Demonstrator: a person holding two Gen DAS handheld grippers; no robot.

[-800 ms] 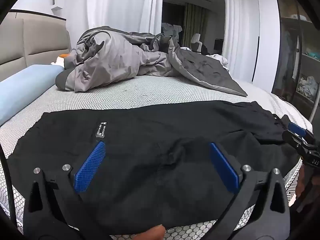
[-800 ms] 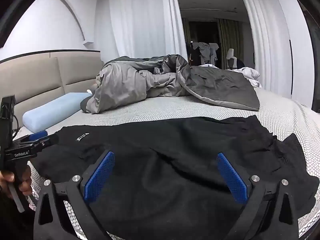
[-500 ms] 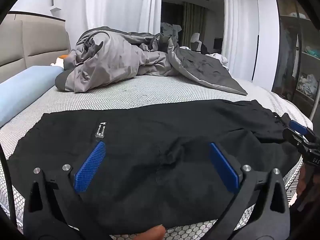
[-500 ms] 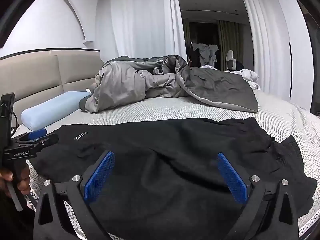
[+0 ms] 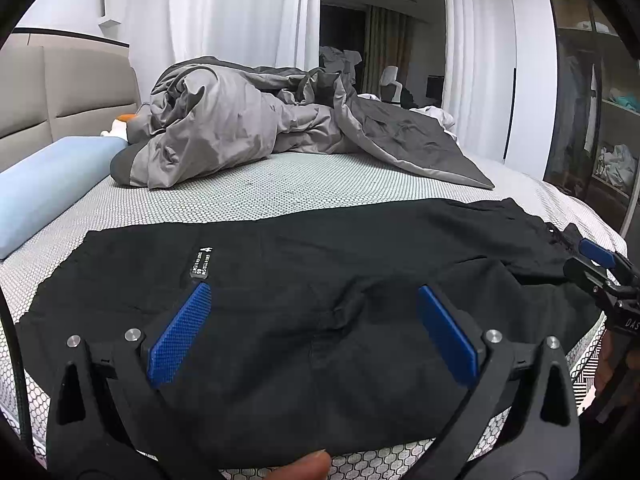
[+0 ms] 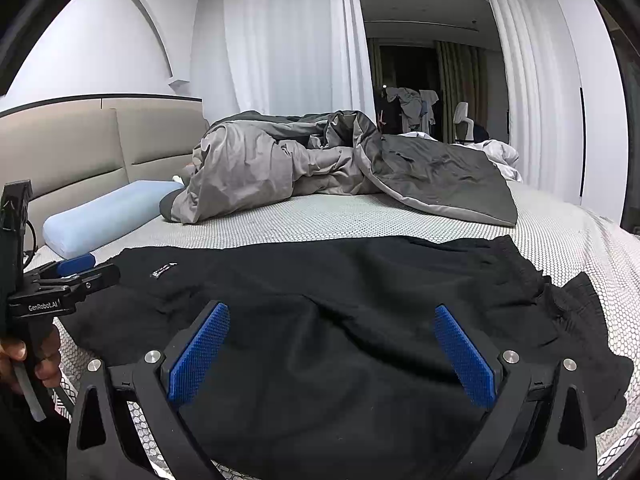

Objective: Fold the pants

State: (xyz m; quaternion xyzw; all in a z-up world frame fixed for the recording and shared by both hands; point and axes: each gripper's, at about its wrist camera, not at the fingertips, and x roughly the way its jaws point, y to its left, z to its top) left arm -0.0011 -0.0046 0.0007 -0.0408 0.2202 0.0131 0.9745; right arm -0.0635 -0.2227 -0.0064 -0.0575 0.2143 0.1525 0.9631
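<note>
A bed (image 5: 280, 188) with a honeycomb-patterned cover is filling both views, and a crumpled grey duvet (image 5: 248, 128) is lying bunched across its far side, next to a pale blue pillow (image 5: 44, 176) sitting against the beige headboard (image 6: 80, 136). The black pants (image 5: 320, 280) are lying spread flat across the near part of the bed, running side to side, with the gathered waistband (image 6: 528, 276) lying toward the right and a small white-lettered label (image 5: 201, 262) showing on the cloth toward the left. The left gripper (image 5: 312, 332) is hovering over the near edge of the pants with its blue pads (image 5: 180, 334) spread wide apart and nothing between them. The right gripper (image 6: 328, 344) is likewise hanging above the cloth, its jaws standing fully released, holding nothing. A fingertip (image 5: 300, 470) is showing at the bottom edge of the left wrist view.
</note>
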